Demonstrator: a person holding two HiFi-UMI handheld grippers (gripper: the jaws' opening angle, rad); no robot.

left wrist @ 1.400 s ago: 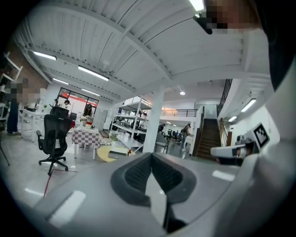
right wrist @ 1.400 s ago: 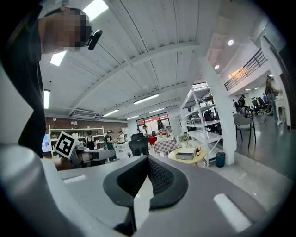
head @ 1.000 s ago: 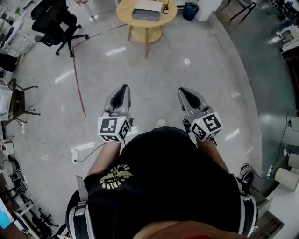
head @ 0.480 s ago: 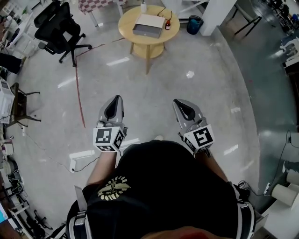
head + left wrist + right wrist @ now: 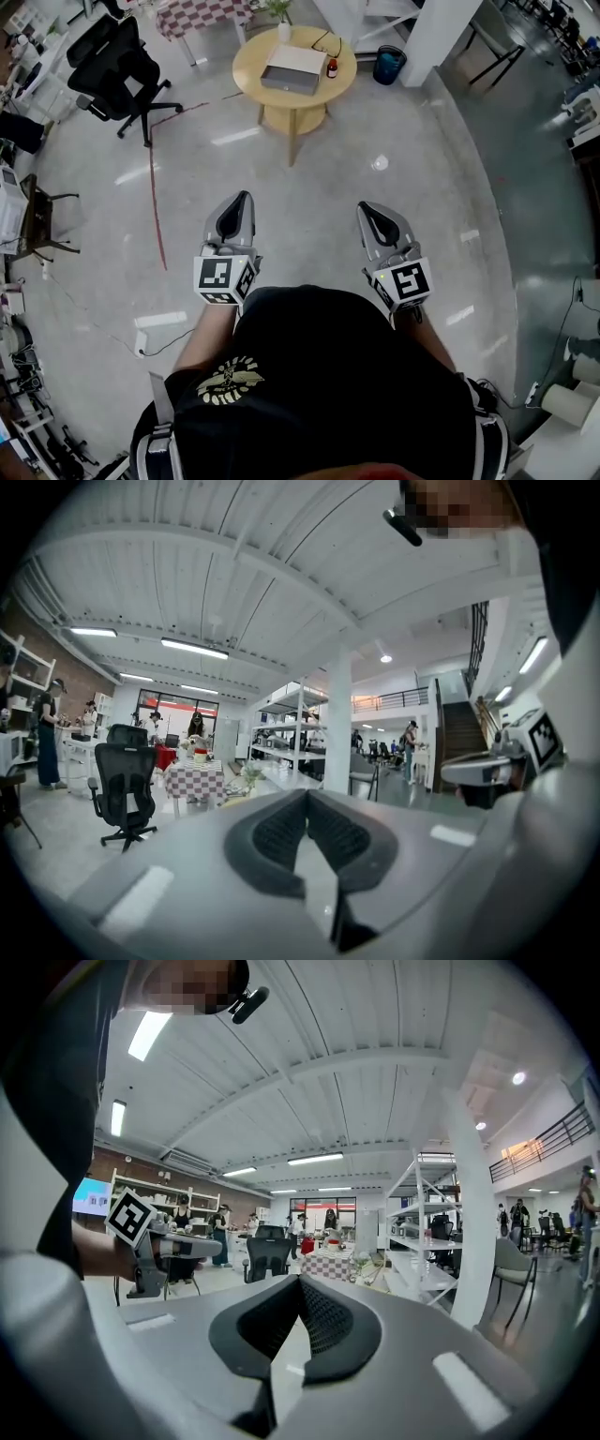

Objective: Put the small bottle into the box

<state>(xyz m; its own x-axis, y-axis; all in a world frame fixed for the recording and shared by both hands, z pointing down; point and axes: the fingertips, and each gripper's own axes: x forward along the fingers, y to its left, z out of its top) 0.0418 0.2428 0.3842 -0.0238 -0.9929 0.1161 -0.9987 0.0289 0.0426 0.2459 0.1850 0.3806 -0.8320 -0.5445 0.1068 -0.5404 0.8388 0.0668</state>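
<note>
A round wooden table (image 5: 293,94) stands far ahead on the floor. On it lie an open grey-white box (image 5: 294,68) and, just right of it, a small dark-red bottle (image 5: 332,67). My left gripper (image 5: 242,201) and right gripper (image 5: 369,209) are held level in front of the person's body, well short of the table. Both are shut with nothing between the jaws. The left gripper view shows its pads (image 5: 281,832) meeting at the tip, and the right gripper view shows the same of its pads (image 5: 323,1316). The table is hidden in both gripper views.
A black office chair (image 5: 117,70) stands left of the table, and a chequered table (image 5: 202,14) behind it. A blue bin (image 5: 387,66) and a white pillar (image 5: 441,28) are to the right. A red cable (image 5: 154,202) runs along the floor. Shelving (image 5: 427,1241) stands ahead.
The table, box and bottle have slid down the head view and come closer. Both grippers stay shut and side by side, carried along with the person.
</note>
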